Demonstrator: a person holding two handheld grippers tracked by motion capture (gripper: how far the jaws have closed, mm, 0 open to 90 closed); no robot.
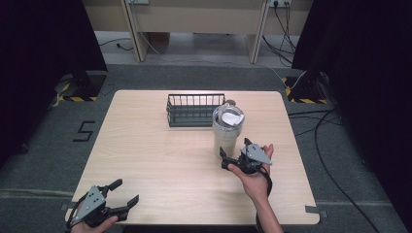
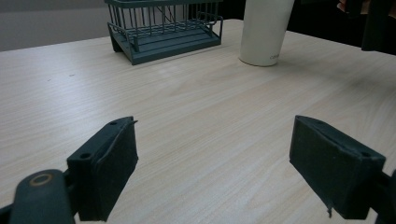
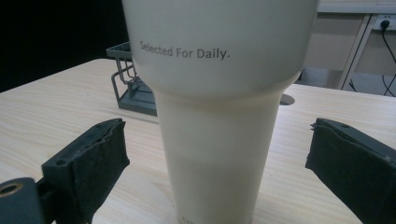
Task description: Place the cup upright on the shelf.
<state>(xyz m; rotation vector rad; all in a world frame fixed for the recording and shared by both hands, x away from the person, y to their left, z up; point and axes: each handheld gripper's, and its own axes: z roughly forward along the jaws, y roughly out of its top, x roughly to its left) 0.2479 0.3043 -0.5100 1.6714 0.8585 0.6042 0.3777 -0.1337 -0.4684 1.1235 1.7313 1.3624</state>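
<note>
The tall white cup (image 1: 226, 130) stands upright on the table (image 1: 160, 165) just in front of the wire basket (image 1: 194, 109). The right gripper (image 1: 232, 158) brackets its base, jaws apart; the left gripper (image 1: 120, 195) idles, jaws spread. An off-centre squeeze could tip it.
</note>
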